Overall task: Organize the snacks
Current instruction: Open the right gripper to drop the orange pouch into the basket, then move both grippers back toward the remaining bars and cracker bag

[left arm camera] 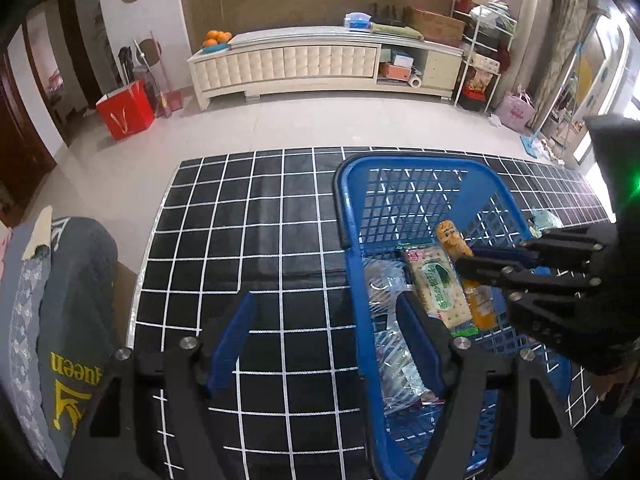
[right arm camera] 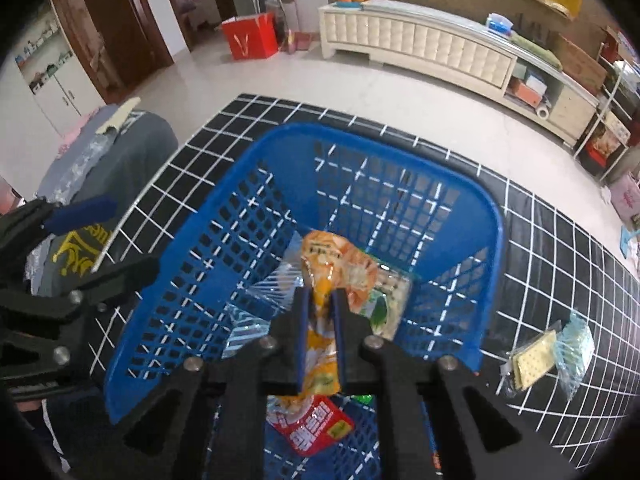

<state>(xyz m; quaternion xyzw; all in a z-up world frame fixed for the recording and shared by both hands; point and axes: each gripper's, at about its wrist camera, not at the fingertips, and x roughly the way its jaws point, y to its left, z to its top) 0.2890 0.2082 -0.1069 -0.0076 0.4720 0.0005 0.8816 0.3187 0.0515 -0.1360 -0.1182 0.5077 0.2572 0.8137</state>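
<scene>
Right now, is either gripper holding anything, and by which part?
The right gripper pinches the orange snack packet around its middle, above the blue basket. The left gripper is open and holds nothing.

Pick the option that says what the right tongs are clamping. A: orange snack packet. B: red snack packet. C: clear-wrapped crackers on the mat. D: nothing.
A: the right tongs are shut on the orange plastic snack packet, held above the blue plastic mesh basket.
</scene>
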